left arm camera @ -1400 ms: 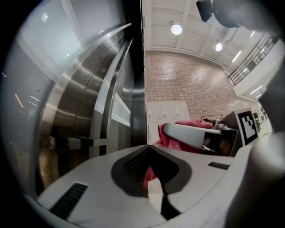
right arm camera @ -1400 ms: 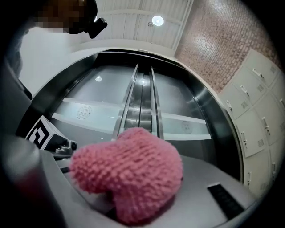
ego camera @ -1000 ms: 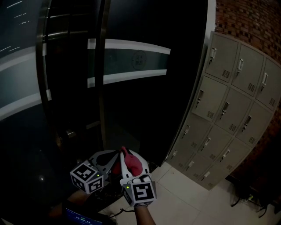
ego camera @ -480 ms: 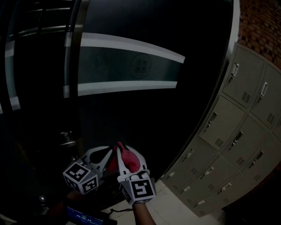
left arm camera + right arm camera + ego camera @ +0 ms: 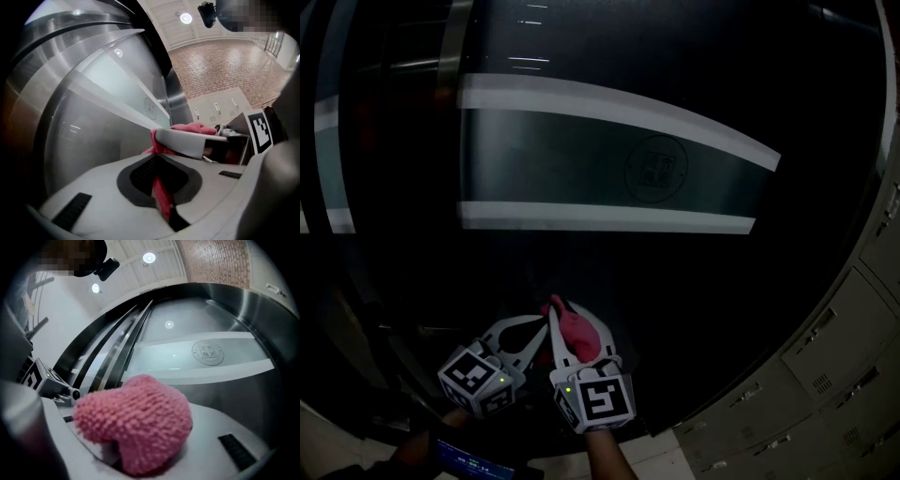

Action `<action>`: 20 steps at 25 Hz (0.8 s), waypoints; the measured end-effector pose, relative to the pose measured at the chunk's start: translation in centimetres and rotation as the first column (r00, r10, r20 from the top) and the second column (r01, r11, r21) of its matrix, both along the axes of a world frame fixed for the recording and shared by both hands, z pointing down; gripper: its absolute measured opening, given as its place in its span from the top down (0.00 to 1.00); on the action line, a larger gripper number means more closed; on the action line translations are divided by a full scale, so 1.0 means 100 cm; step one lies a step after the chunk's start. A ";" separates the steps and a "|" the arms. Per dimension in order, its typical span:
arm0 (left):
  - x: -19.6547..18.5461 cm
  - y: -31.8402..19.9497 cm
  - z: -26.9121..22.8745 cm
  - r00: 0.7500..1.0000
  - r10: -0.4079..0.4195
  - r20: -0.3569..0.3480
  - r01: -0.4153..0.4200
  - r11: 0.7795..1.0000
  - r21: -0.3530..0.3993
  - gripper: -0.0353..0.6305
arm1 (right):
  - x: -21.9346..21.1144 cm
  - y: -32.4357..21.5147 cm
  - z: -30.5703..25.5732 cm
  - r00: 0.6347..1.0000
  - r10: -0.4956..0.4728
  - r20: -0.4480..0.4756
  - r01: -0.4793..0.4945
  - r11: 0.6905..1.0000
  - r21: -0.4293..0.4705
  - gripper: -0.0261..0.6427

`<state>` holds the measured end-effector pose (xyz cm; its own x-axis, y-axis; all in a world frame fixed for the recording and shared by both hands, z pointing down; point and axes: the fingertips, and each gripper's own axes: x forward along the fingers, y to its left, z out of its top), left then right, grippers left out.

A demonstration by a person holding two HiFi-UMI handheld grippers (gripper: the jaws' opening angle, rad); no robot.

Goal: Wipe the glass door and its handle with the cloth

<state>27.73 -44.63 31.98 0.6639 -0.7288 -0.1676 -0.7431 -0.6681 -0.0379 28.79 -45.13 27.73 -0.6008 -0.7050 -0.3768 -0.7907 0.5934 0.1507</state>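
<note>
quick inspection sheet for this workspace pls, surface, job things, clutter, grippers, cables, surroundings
surface: dark glass door, upright, crossed by a frosted band with a round emblem
job's things: pink cloth, bunched and held low in front of the glass; vertical metal bar at the door's left, probably the handle
clutter: nothing seen
grippers: left gripper shut on a strip of the pink cloth; right gripper shut on its bulk; the two sit close together
cables: nothing seen
surroundings: grey lockers to the right, pale tiled floor, brick wall, ceiling lights
</note>
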 end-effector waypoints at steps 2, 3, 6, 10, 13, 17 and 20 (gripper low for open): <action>-0.011 -0.010 -0.003 0.995 -0.096 0.005 0.096 0.995 0.011 0.94 | -0.015 -0.012 -0.010 0.994 -0.106 -0.011 0.106 0.994 0.009 0.89; -0.017 -0.013 -0.005 0.988 -0.152 0.014 0.152 0.988 0.020 0.94 | -0.022 -0.018 -0.016 0.987 -0.158 -0.007 0.158 0.987 0.025 0.89; -0.031 -0.019 -0.012 0.956 -0.291 0.028 0.290 0.956 0.036 0.94 | -0.040 -0.033 -0.029 0.960 -0.281 0.003 0.280 0.959 0.049 0.89; -0.044 -0.023 -0.016 0.917 -0.400 0.013 0.399 0.917 0.012 0.94 | -0.066 -0.043 -0.049 0.914 -0.404 -0.031 0.405 0.913 0.043 0.89; -0.057 -0.020 -0.015 0.885 -0.464 0.024 0.464 0.886 0.004 0.94 | -0.088 -0.044 -0.064 0.876 -0.479 -0.047 0.481 0.875 0.053 0.89; -0.069 -0.019 -0.016 0.857 -0.515 0.028 0.515 0.857 -0.005 0.94 | -0.100 -0.048 -0.077 0.850 -0.524 -0.046 0.526 0.848 0.069 0.89; -0.065 -0.026 -0.018 0.856 -0.516 0.034 0.517 0.856 0.002 0.94 | -0.078 -0.063 -0.083 0.866 -0.498 -0.027 0.498 0.859 0.122 0.89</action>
